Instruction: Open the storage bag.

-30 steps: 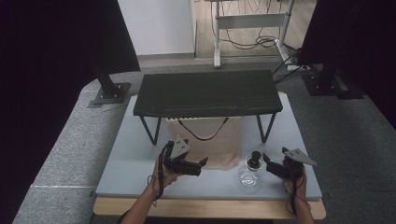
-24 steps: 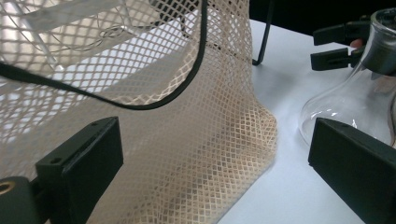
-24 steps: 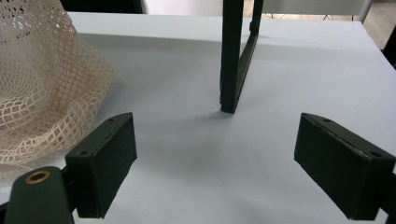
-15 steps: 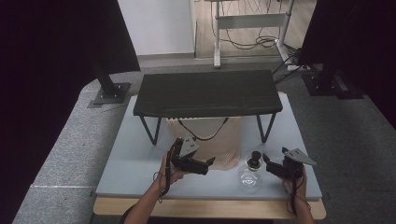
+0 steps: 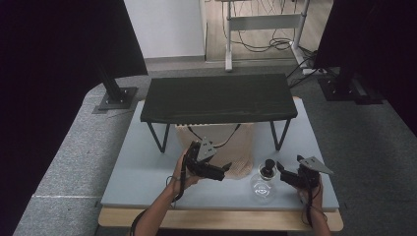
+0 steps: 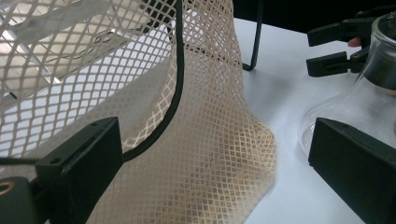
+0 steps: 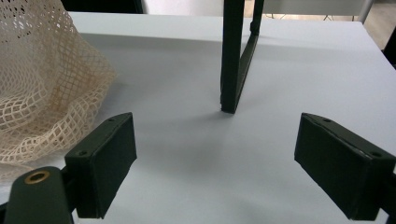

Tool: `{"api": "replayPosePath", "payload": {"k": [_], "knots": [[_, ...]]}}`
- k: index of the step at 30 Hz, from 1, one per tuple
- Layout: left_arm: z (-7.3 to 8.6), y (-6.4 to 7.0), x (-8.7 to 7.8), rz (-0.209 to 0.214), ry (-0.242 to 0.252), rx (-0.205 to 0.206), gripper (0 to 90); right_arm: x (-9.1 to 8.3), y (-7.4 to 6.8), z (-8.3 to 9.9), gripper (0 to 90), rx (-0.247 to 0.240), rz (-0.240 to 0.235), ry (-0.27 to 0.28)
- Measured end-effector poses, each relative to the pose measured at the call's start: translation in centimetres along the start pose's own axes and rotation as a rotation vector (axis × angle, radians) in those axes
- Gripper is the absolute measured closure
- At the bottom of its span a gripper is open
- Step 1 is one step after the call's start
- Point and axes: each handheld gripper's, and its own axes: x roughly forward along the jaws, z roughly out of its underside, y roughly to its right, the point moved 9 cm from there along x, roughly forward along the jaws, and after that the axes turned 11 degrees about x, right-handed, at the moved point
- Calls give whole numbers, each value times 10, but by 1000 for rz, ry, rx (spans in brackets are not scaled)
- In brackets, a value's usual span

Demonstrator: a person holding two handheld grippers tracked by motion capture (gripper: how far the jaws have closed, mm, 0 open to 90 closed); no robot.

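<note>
Partly tucked under the black stand (image 5: 219, 98), the mesh bag (image 5: 223, 147) lies on the table (image 5: 142, 167), its far end hidden. Left gripper (image 5: 223, 170) gapes around the bag's near edge; right gripper (image 5: 282, 169) gapes empty just beside the glass flask (image 5: 263, 184), whose clear body is faint.

The matte black plastic left gripper (image 5: 227, 168) has two flat rectangular jaws and a grey three-cornered plate (image 5: 206, 147) on top. A thin black cable (image 5: 183, 173) trails from it. The matte black plastic right gripper (image 5: 279, 168) has the same grey plate (image 5: 315, 165). Near its left jaw sits a round brass screw insert (image 7: 37, 177). The forearms are bare, without sleeves.
</note>
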Motion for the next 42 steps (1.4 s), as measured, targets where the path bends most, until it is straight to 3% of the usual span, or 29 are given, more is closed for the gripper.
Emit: {"api": "replayPosePath", "payload": {"k": [22, 42], "knots": [[-11, 0, 24, 24, -43, 46, 29, 0, 0, 0, 121, 0, -3, 1], [6, 10, 36, 50, -108, 60, 27, 0, -1, 0, 121, -2, -4, 0]]}}
